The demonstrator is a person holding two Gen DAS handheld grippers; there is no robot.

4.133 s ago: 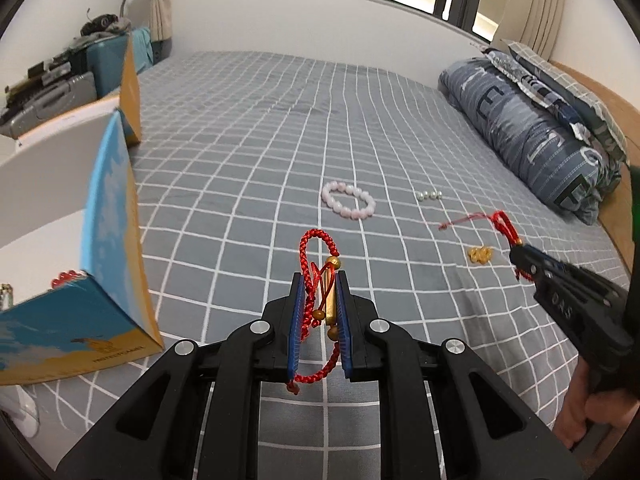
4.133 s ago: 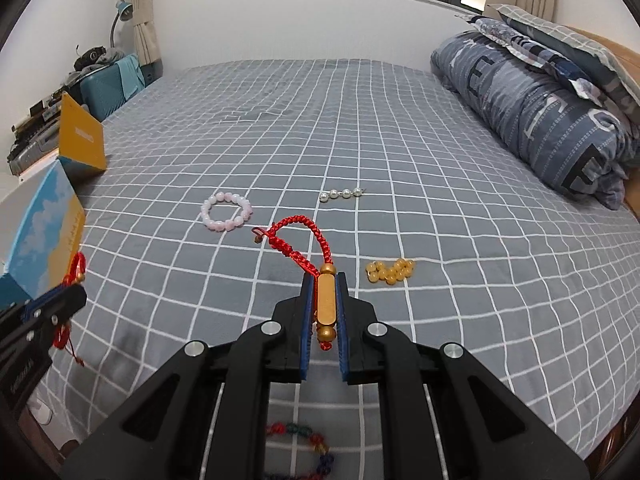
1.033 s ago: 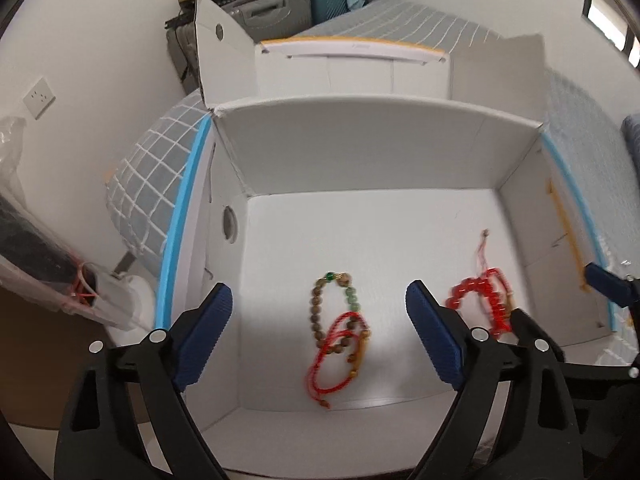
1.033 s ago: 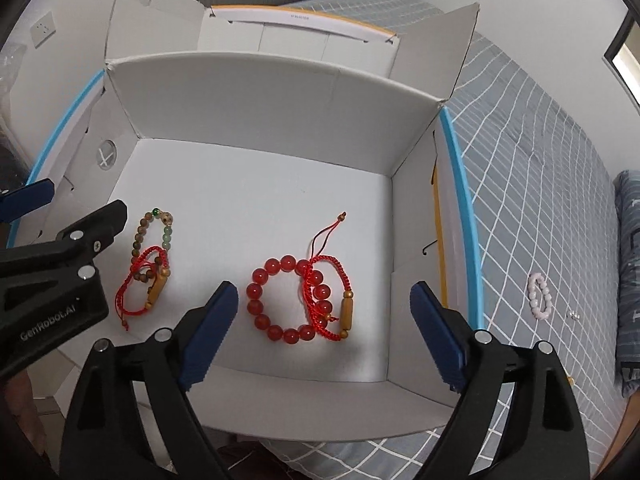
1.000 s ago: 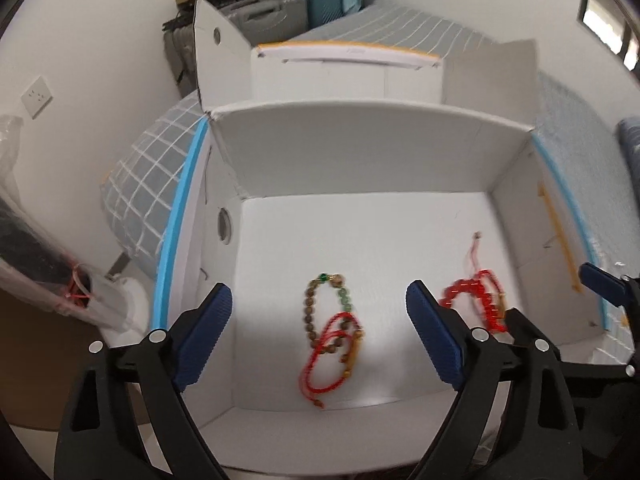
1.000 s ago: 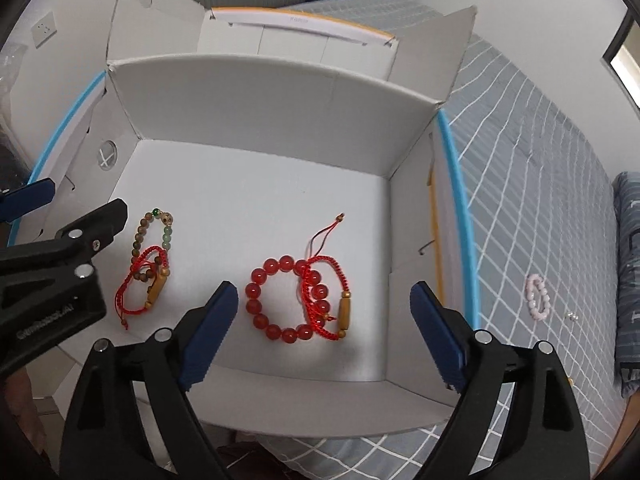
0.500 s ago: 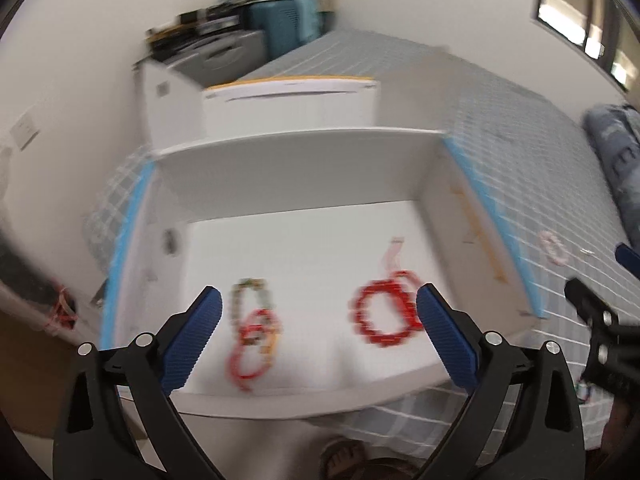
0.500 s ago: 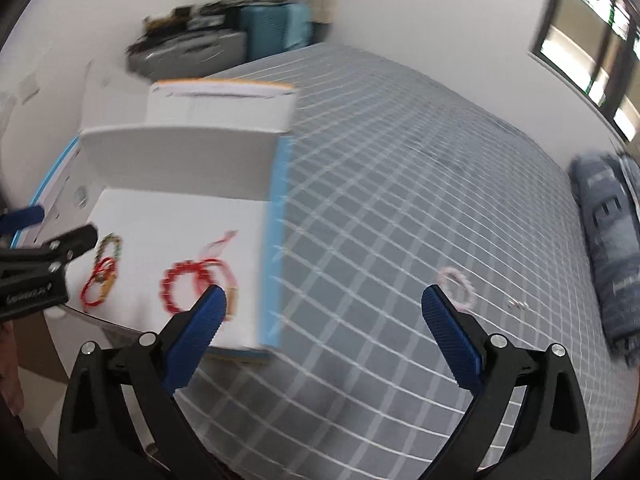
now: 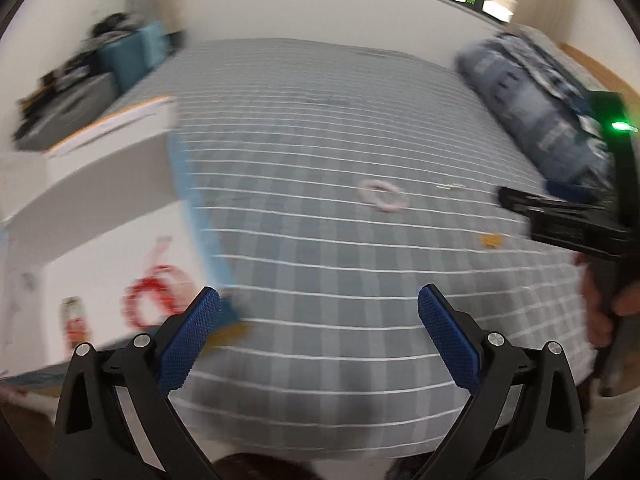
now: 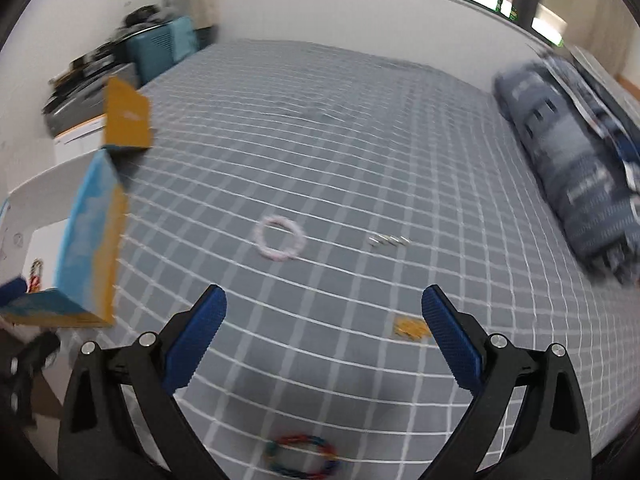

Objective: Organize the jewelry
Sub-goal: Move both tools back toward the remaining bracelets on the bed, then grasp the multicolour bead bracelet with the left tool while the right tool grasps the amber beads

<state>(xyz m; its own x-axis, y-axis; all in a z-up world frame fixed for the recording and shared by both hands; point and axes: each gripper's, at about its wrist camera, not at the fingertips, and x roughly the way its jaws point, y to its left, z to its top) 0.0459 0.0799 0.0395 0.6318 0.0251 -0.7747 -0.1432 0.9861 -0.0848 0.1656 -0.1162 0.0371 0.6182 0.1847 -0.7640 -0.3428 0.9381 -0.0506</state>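
Both views are motion-blurred. My left gripper (image 9: pixel 318 322) is open and empty above the bed's near edge, beside the open white box (image 9: pixel 100 184), which holds red bracelets (image 9: pixel 154 298). My right gripper (image 10: pixel 324 326) is open and empty over the grey checked bed. On the bed lie a pink bead bracelet (image 10: pixel 280 238), which also shows in the left wrist view (image 9: pixel 382 196), a short row of pearl beads (image 10: pixel 388 240), a small yellow bead cluster (image 10: pixel 410 328) and a multicoloured bracelet (image 10: pixel 300 454) near the front edge. The right gripper's body (image 9: pixel 568 224) shows at the right of the left wrist view.
A folded dark blue quilt and pillows (image 10: pixel 576 160) lie along the bed's right side. The box (image 10: pixel 88 240) with blue and orange flaps stands at the bed's left edge. Suitcases and clutter (image 10: pixel 120 68) sit beyond it by the wall.
Both grippers have swung right, away from above the box, and now face the bed. The red cord bracelets they carried earlier lie in the box; both grippers are open and empty.
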